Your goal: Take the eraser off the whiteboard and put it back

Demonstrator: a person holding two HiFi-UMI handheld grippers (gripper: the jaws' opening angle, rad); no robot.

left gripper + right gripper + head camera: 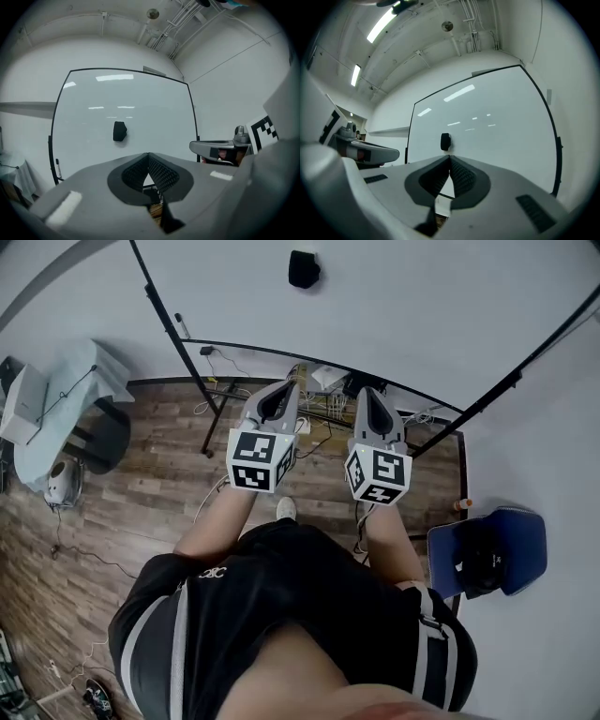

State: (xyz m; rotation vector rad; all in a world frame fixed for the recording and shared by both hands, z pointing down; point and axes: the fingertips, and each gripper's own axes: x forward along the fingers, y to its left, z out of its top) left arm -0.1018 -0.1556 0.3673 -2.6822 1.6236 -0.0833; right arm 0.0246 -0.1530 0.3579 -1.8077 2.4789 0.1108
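Facing whiteboard [394, 324], black-framed, on a stand over wood floor [141, 512]; its top edge is cut off in the head view. Blue chair [525, 549] at right carries a dark item [478, 559], can't make out what it is. Person's torso blocks the lower part of the head view. Left claw [148, 154] is fully together, nothing between the pads. Right claw [450, 157] is also together and empty. Both are side by side, pointing at the board. Eraser [303, 269] is stuck on the board face, well apart from both claws.
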